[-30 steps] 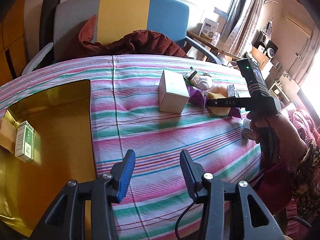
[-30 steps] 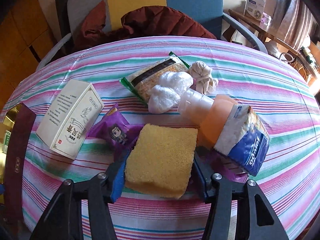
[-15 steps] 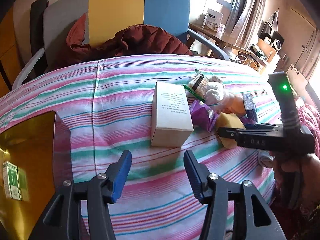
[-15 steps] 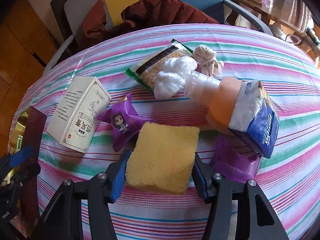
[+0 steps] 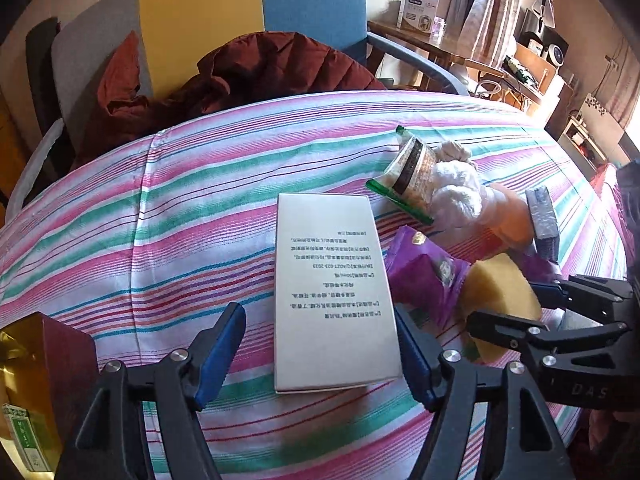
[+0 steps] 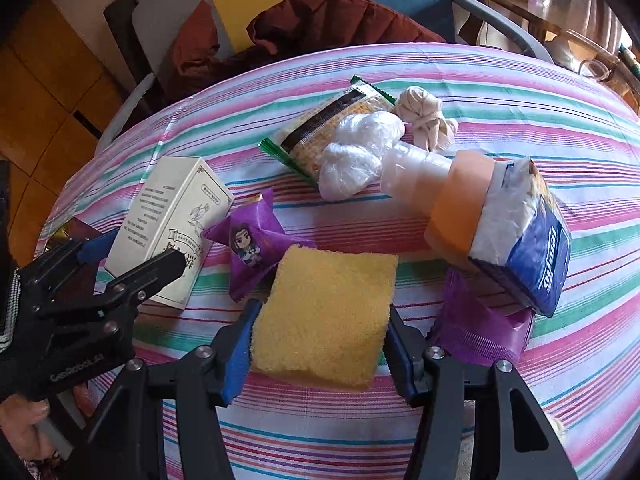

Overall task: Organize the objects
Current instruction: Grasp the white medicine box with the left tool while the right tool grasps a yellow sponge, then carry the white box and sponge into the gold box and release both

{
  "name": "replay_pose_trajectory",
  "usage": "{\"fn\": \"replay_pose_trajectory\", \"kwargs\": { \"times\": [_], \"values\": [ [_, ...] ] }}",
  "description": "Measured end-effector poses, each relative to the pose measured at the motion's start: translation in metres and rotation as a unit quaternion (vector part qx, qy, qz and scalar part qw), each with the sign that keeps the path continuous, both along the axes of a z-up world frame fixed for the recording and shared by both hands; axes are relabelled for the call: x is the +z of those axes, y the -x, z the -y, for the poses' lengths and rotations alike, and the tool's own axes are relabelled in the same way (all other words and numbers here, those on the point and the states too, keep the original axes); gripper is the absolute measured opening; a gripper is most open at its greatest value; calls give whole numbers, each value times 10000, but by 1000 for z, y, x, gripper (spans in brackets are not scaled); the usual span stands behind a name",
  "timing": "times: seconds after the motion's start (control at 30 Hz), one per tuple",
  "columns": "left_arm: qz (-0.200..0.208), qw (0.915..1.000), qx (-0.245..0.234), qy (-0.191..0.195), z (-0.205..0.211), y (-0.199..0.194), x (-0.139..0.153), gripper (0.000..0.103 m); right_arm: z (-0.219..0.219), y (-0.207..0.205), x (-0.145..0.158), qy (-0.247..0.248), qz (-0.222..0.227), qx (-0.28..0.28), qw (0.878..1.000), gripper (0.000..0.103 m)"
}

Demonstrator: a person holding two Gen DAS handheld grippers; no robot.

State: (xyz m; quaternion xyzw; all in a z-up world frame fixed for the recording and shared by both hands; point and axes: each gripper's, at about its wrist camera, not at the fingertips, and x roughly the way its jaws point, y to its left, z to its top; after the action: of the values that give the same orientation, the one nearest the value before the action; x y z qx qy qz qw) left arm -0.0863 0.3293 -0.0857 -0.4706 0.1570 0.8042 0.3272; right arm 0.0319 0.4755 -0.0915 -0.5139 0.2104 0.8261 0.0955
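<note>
While its jaws are opening, the left claw (image 5: pixel 320 354) straddles the white box (image 5: pixel 332 292) lying flat on the striped table (image 5: pixel 200 208), pads clear of it. In the right view, the right claw (image 6: pixel 318 354) grips the yellow sponge (image 6: pixel 326 316) beside a purple packet (image 6: pixel 252 244).

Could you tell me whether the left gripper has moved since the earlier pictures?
Yes. The left gripper has travelled away from the gold-lined box toward the white carton, which now lies between its opening jaws, untouched.
</note>
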Motion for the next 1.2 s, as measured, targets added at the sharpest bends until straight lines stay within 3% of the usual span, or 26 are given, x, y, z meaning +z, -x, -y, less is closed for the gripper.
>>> {"fn": "replay_pose_trajectory", "kwargs": {
  "times": [0.1,0.13,0.17,0.2,0.47,0.73,1.2],
  "values": [
    [211,9995,55,-208,3,3,-8,71,1,1,0,-9,-1,-5,10000,59],
    [268,9991,86,-302,5,3,-10,67,1,1,0,-7,-10,-15,10000,58],
    [331,9986,124,-398,8,4,-11,54,0,1,0,12,-24,-39,10000,58],
    [341,9983,178,-426,11,3,-12,53,-2,1,0,46,-45,-73,10000,58],
    [149,9986,129,-490,26,-13,-12,53,-14,-8,15,-49,-359,-419,9985,58],
    [265,9969,142,-726,45,-35,-8,50,-30,-18,26,314,-800,-760,9934,58],
    [126,9903,428,-1315,104,-56,37,50,-19,-13,27,298,-958,-559,9934,58]
  ]
}}
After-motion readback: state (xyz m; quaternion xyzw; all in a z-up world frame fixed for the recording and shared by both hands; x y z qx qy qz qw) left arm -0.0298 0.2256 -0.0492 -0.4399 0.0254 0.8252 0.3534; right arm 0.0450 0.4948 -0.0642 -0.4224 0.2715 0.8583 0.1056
